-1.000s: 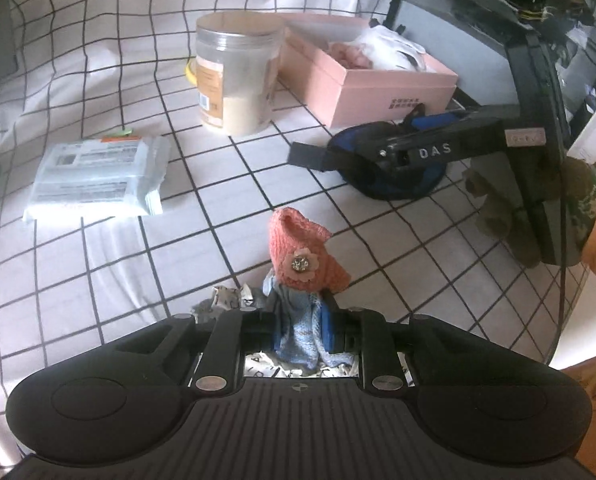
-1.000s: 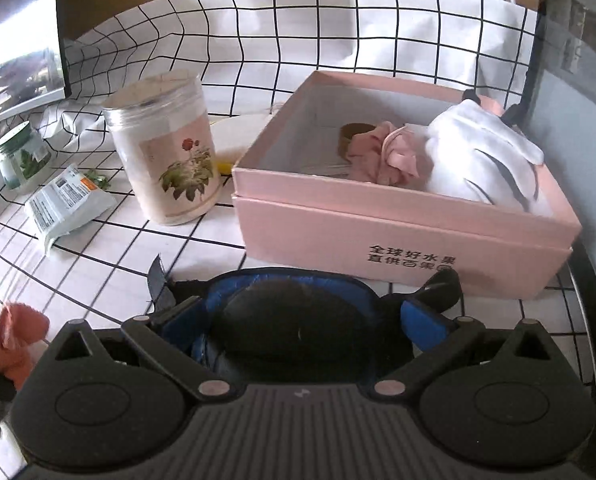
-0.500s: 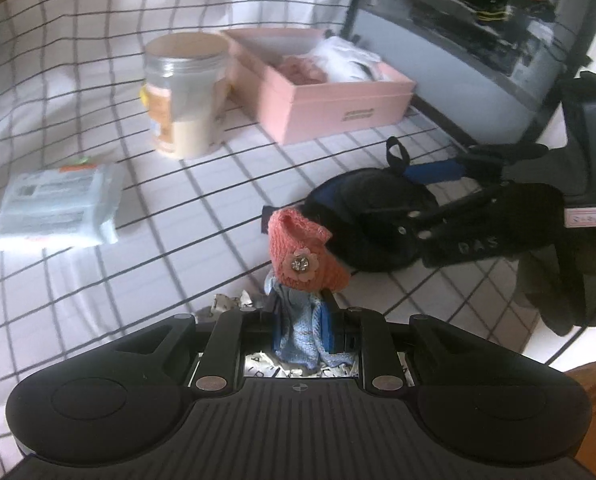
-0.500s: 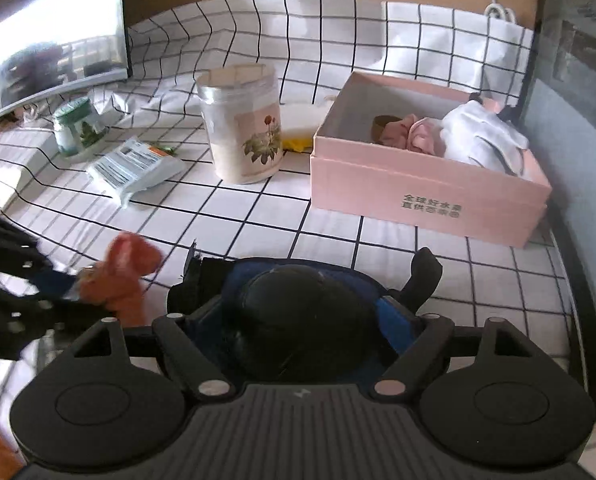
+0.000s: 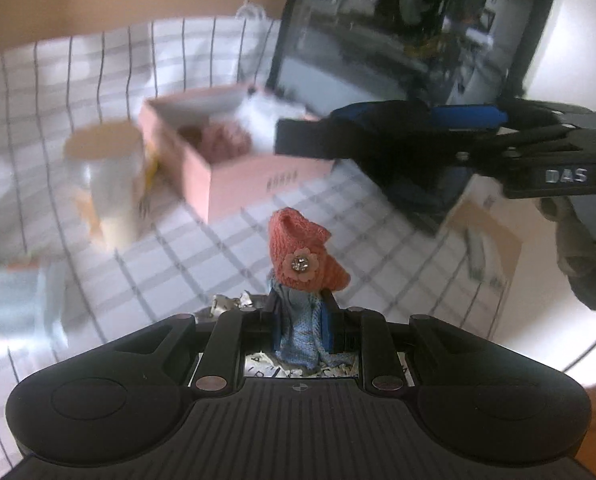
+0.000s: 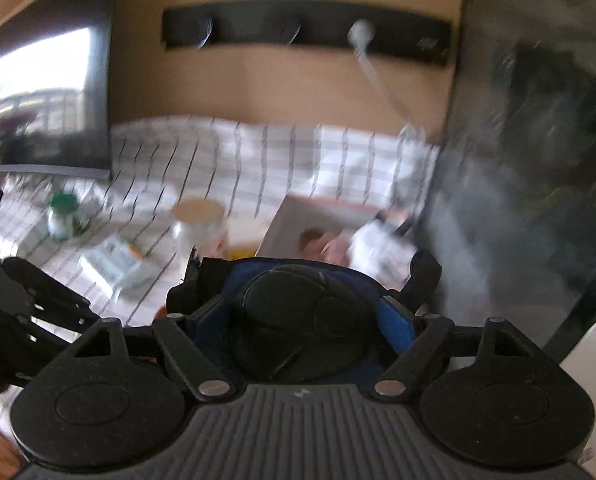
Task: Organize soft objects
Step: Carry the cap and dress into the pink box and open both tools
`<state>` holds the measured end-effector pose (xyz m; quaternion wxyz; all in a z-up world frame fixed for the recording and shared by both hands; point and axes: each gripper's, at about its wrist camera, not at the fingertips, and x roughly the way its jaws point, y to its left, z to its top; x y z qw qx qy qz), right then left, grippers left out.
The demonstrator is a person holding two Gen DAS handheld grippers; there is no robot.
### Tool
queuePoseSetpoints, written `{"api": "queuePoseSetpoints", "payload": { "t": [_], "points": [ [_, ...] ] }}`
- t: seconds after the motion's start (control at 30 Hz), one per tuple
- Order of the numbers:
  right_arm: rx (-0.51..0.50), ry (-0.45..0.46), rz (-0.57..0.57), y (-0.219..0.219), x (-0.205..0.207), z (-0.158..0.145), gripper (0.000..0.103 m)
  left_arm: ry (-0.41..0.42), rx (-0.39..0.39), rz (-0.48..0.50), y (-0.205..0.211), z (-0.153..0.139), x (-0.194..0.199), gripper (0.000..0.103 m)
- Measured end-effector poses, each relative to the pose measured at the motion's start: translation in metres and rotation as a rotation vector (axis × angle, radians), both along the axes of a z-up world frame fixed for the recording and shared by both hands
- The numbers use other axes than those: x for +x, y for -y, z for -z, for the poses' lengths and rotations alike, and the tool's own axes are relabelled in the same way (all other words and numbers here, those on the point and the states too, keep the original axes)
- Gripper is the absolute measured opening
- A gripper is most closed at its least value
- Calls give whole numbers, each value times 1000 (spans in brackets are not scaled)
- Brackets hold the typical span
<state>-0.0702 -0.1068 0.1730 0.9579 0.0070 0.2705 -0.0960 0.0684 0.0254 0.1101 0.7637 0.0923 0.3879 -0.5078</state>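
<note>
A white cloth with a thin black grid [image 5: 202, 256] covers the table, creased near its far edge, where it meets a tan wall [image 6: 282, 88]. A long black rail with round knobs [image 6: 306, 38] is fixed to that wall, and a white cable [image 6: 378, 80] hangs from it down to the cloth. A dark screen [image 6: 46, 92] stands at the far left, and a large black glossy panel [image 6: 538, 160] rises along the right side of the table. Both views are blurred.

The left gripper [image 5: 301, 312] is closed narrowly on a small knitted bootie, coral-orange with a flower and bead on its side and a pale blue cuff [image 5: 302, 252]; the blue cuff is pinched between the jaws and the orange part stands upright above them, off the cloth. The right gripper [image 6: 298, 316] clamps a black padded pouch with blue trim and black straps [image 6: 298, 320], its jaws set fairly wide around it, held in the air above the table.

An open pink cardboard box [image 5: 258, 176] sits on the cloth beyond both; a white soft item [image 5: 266, 116] and a dusty-pink ruffled fabric piece [image 5: 222, 140] lie in it. Just left of the box stands a clear plastic jar with pale contents [image 5: 110, 184]. Further left lie a white wipes packet [image 6: 114, 258] and a small green-lidded jar [image 6: 62, 216].
</note>
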Motion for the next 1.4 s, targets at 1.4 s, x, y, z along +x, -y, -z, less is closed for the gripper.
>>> {"api": "queuePoseSetpoints", "payload": {
  "t": [1.4],
  "points": [
    [10, -65, 109, 97, 208, 61, 81, 5, -258, -546, -23, -90, 141, 39]
  ]
}}
